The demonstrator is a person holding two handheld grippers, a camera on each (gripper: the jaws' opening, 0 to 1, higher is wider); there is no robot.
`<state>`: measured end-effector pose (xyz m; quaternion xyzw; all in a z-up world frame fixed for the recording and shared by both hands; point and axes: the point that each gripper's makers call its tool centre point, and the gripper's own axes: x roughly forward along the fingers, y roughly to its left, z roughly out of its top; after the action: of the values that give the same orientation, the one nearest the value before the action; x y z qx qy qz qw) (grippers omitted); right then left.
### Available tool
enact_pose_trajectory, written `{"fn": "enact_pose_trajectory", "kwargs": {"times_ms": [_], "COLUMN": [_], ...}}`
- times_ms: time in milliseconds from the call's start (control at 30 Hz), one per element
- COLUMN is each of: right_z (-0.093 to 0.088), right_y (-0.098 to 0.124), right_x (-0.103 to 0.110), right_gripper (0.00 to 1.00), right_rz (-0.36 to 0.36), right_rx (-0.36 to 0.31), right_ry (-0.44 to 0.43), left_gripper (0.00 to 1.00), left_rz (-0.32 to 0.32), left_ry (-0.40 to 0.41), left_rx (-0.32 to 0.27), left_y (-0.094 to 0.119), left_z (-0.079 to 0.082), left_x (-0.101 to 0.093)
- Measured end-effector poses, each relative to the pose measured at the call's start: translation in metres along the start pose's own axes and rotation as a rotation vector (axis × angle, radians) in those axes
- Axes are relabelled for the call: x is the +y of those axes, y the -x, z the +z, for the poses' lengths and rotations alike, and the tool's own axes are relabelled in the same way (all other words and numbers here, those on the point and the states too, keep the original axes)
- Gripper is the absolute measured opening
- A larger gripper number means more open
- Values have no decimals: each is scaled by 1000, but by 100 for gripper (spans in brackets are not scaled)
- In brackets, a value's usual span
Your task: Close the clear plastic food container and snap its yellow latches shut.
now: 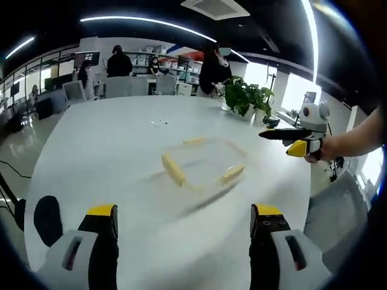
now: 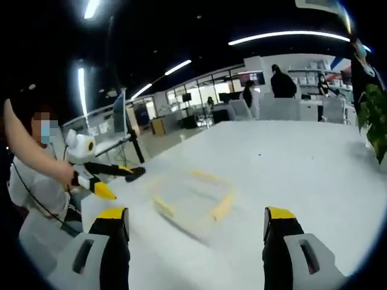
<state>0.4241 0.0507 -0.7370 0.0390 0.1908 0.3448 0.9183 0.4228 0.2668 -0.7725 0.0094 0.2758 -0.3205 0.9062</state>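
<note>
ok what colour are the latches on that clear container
Yellow. The latches around the container show best in the left gripper view, though blurred.

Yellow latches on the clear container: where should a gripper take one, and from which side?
Probably at a latch's long outer edge, coming from outside the clear container toward its wall. Each latch is a narrow yellow bar along a rim side, so the jaws should span its short width. The left gripper is open and faces the near side. Motion blur hides whether the latches are up or down.

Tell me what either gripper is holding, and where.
Nothing. Both the left gripper and right gripper are open and short of the container on the table.
</note>
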Motion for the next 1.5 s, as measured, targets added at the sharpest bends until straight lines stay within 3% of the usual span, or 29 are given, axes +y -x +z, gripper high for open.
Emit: {"fn": "enact_pose_trajectory", "kwargs": {"times_ms": [133,233,400,567,667,933,1500], "right_z": [-2,-6,-7,-14,-15,-18,-30], "right_y": [0,0,1,3,3,8,36], "right_x": [1,7,13,20,21,21,35], "right_gripper": [93,92,93,92,93,100,100], "right_rz": [-7,8,14,20,21,-6,-7], "right_rx": [-1,3,-3,10,4,-25,-40], "right_ry": [5,14,2,49,43,19,-1], "left_gripper": [91,84,91,91,91,99,99], "left_rz": [-1,-6,-2,8,9,11,12], "left_ry": [26,13,53,35,73,101,116], "left_rx": [-41,-54,-59,-55,-65,-94,-120], "left_y": [4,7,9,13,15,21,38], "left_z": [5,6,4,-4,-7,-11,-28], "left_x": [-3,-5,-7,-8,-7,-9,-25]}}
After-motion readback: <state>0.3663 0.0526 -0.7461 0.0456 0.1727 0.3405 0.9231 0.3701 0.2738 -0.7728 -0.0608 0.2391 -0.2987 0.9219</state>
